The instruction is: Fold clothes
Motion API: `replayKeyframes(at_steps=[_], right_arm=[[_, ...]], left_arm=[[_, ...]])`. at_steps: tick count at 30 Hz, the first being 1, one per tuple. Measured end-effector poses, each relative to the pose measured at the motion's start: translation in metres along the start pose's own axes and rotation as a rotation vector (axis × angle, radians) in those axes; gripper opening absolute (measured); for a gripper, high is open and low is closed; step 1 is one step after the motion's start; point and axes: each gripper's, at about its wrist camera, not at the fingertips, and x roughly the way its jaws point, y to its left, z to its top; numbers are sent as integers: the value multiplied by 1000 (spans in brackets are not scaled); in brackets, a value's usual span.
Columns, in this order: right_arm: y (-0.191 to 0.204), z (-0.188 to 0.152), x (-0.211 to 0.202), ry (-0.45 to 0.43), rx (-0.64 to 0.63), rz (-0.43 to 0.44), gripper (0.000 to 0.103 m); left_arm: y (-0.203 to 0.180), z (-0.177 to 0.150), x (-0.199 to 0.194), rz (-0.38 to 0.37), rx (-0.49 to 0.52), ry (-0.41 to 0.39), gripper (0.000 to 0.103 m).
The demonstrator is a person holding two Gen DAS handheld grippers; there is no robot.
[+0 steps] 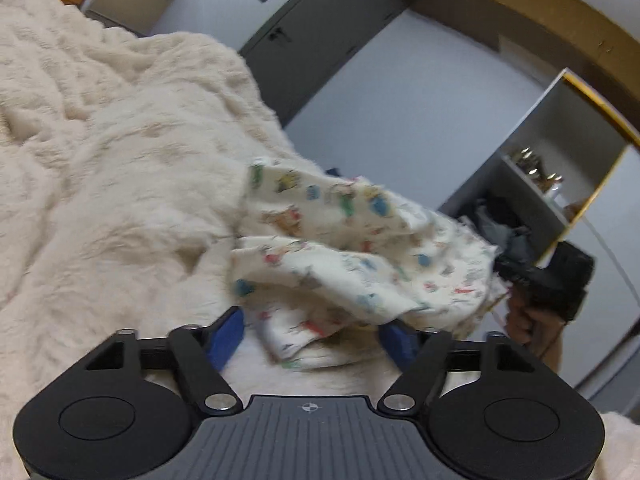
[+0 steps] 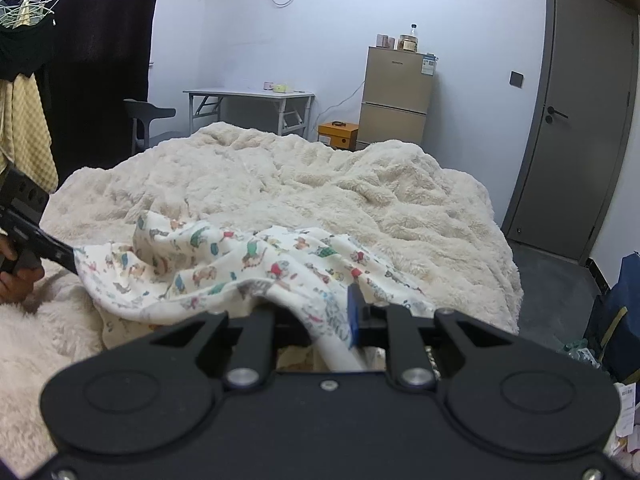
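crumpled cartoon-print cotton garment [image 2: 224,268] on a fluffy cream blanket [image 2: 320,176]: right gripper [image 2: 316,320] pinches its five o'clock hem, left gripper [image 1: 312,336] gapes wide.

Grey door [image 2: 572,120], fridge [image 2: 396,98] (beige), folding table [image 2: 248,96]

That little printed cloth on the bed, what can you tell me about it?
The printed garment is a small piece of soft, thin-looking cream fabric covered in little colourful cartoon figures. It lies crumpled and partly lifted on the fluffy cream blanket, not yet folded. The right gripper is shut on one edge, cloth draped over its fingers. The left gripper sits at the other side with its blue fingers spread wide apart around a bunched part.
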Motion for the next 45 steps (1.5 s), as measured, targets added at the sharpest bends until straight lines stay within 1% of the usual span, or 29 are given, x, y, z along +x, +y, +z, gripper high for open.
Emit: replayKeyframes(at_steps=[3,4,5,7,8,11,13,15,17,18,19,20,21,22,23,25,27,29,30,31,32,34,36,37,38,40,41,43,45], right_arm=[[1,-1,1,0,0,-3,16],[0,-1,1,0,1,-3,16],[0,-1,1,0,2,-4,16],[1,-1,0,-3,1,-6,16],[1,-1,0,-5,1,-7,16],[0,-1,-3,-22,2,-22,16],[0,-1,-6,-40,9,-37,15],[1,0,-11,-62,9,-26,15],[7,1,-15,-65,-24,-10,15],[9,1,-17,-65,-43,-3,15],[12,1,-19,-65,-62,4,15],[17,-1,-20,-46,-106,35,15],[24,-4,-21,-17,-164,79,15],[31,-8,-23,17,-226,133,15],[37,-14,-25,52,-290,194,16],[51,-26,-33,92,-414,285,16],[61,-36,-40,124,-512,346,17],[69,-46,-47,152,-602,398,22],[73,-51,-50,172,-642,434,25],[75,-55,-54,181,-664,460,26],[75,-56,-58,176,-667,469,26],[71,-52,-65,150,-638,473,32],[58,-45,-71,100,-566,490,46],[51,-40,-73,73,-527,500,50],[46,-36,-72,58,-493,501,56],[40,-29,-67,40,-433,494,58],[37,-24,-62,37,-389,484,58],[34,-17,-51,42,-314,450,60],[31,-13,-39,62,-245,408,61]], left_arm=[[-6,-2,5,12,7,18,59],[-5,-3,8,15,5,16,51],[-5,-4,9,31,4,5,34],[-12,-2,8,90,20,-36,12],[-19,1,3,126,56,-60,9],[-63,21,-27,446,304,-204,8],[-84,28,-42,584,409,-279,8],[-129,35,-69,825,602,-439,7],[-162,32,-83,1002,769,-539,6],[-177,29,-88,1084,853,-567,6],[-181,25,-89,1119,894,-553,6],[-183,19,-89,1159,941,-508,7],[-181,11,-88,1194,983,-434,7],[-171,2,-87,1192,999,-328,7],[-162,-5,-89,1149,989,-241,7],[-139,-22,-98,986,948,-57,8],[-117,-44,-108,833,940,84,10],[-101,-71,-117,690,977,184,19],[-92,-81,-125,609,967,195,26],[-86,-80,-132,583,935,183,44],[-80,-76,-139,576,904,164,58],[-67,-72,-154,583,833,113,63],[-47,-64,-178,589,723,45,74],[-38,-61,-188,578,677,6,78],[-26,-59,-197,572,611,-31,78],[8,-53,-216,571,417,-97,78],[22,-51,-221,571,344,-118,77],[51,-52,-216,553,238,-94,77],[75,-58,-204,525,164,-35,77]])
